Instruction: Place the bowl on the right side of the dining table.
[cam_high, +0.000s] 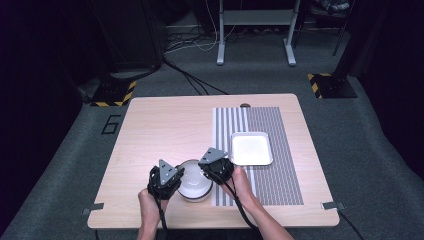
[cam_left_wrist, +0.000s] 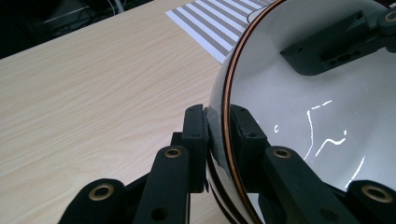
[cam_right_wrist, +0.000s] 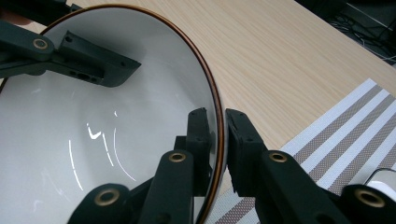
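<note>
A white bowl (cam_high: 194, 186) with a thin brown rim sits near the front edge of the wooden table (cam_high: 165, 130), between my two grippers. My left gripper (cam_high: 176, 175) is shut on the bowl's left rim; in the left gripper view one jaw is outside the bowl (cam_left_wrist: 327, 116) and one inside, at the left gripper (cam_left_wrist: 218, 126). My right gripper (cam_high: 206, 169) is shut on the opposite rim; in the right gripper view the right gripper (cam_right_wrist: 219, 135) pinches the wall of the bowl (cam_right_wrist: 93, 135). The bowl is empty.
A grey-and-white striped placemat (cam_high: 260, 155) covers the right half of the table, with an empty white rectangular tray (cam_high: 251, 148) on it just beyond my right gripper. A table frame and cables stand on the floor behind.
</note>
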